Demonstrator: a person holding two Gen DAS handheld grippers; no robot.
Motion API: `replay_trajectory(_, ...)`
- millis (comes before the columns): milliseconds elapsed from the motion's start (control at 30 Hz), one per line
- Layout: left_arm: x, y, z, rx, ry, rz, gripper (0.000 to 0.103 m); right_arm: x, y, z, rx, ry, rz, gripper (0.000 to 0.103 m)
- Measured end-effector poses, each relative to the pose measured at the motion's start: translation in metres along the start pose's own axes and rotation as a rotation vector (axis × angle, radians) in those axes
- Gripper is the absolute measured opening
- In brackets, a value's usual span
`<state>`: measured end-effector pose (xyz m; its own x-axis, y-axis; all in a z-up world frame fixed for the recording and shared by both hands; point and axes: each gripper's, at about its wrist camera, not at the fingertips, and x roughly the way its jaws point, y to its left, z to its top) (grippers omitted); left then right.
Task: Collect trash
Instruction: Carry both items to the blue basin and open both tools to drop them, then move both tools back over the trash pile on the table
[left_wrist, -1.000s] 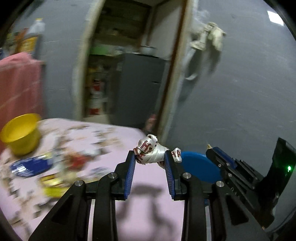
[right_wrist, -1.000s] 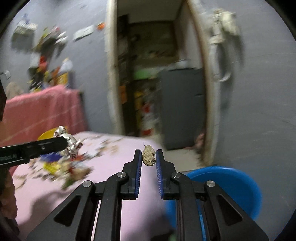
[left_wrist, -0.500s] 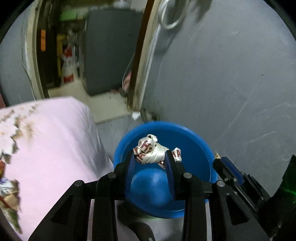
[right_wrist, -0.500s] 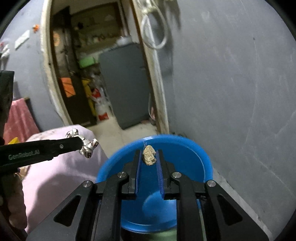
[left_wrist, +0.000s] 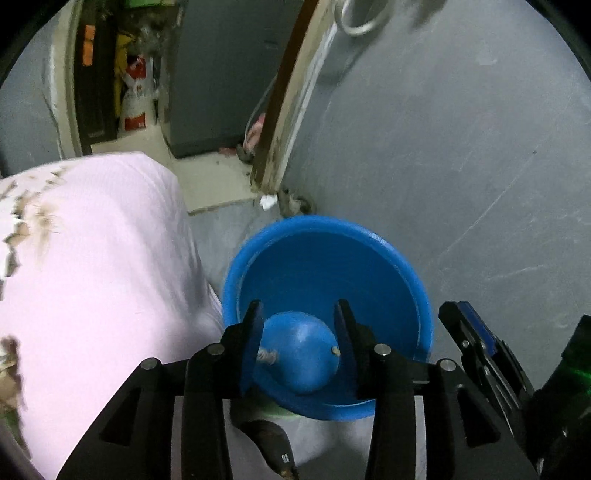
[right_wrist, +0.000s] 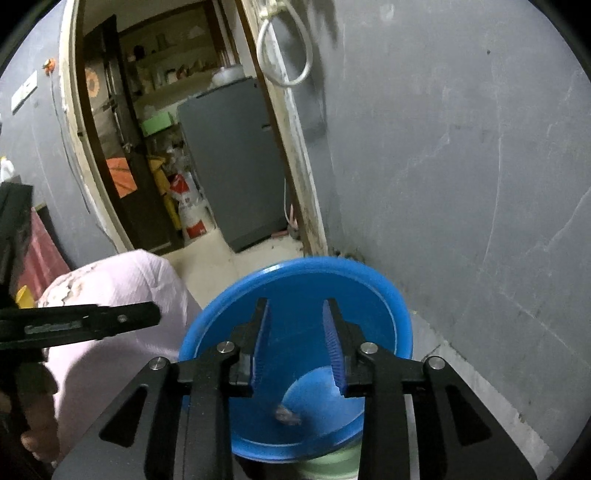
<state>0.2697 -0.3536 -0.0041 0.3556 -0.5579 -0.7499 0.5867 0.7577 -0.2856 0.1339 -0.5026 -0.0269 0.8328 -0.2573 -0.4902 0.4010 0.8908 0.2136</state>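
A blue plastic bucket stands on the floor beside the pink-covered table. My left gripper is open and empty above the bucket's mouth. A crumpled wrapper and a small brown scrap lie at the bucket's bottom. In the right wrist view my right gripper is open and empty over the same bucket, with a piece of trash blurred at the bottom. The left gripper's finger shows at the left.
The pink tablecloth carries printed patterns at its left. A grey wall rises right behind the bucket. An open doorway with a grey fridge lies beyond. A dark object lies below the bucket.
Both grippers have opened over the bucket. The white-and-red wrapper has dropped from the left one and the brown scrap from the right one into the bucket.
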Motion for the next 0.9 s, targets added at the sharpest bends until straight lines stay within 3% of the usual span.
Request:
replay_trajectory(33,-0.011,0.003,-0.002,0.001,-0.031,0.001,0.038,-0.002,0.003,0.001,-0.006,-0.017,0.003,0.031)
replay_trajectory(100,-0.041,0.009,-0.007,0.001,-0.117,0.021,0.052,-0.016,0.016,0.004,-0.023,-0.083,0.022,0.041)
replay_trajectory(233,-0.097,0.028,-0.020,-0.007,-0.282,0.102,0.067,-0.037,0.038,0.006,-0.045,-0.181,0.062,0.055)
replay_trajectory(267,-0.113,0.036,-0.024,-0.013,-0.323,0.134,0.074,-0.044,0.046,0.007,-0.053,-0.208,0.076,0.059)
replay_trajectory(367,-0.151,0.057,-0.039,-0.037,-0.426,0.198,0.085,-0.065,0.072,0.006,-0.085,-0.295,0.126,0.083)
replay_trajectory(433,-0.173,0.068,-0.051,-0.045,-0.492,0.243,0.094,-0.079,0.089,0.005,-0.112,-0.344,0.162,0.088)
replay_trajectory(500,-0.191,0.079,-0.064,-0.061,-0.553,0.299,0.101,-0.094,0.109,0.001,-0.142,-0.402,0.203,0.102)
replay_trajectory(633,-0.225,0.097,-0.092,-0.076,-0.628,0.383,0.101,-0.112,0.139,-0.005,-0.179,-0.476,0.274,0.103)
replay_trajectory(900,-0.270,0.129,-0.147,-0.095,-0.710,0.525,0.101,-0.127,0.178,-0.020,-0.208,-0.526,0.374,0.103)
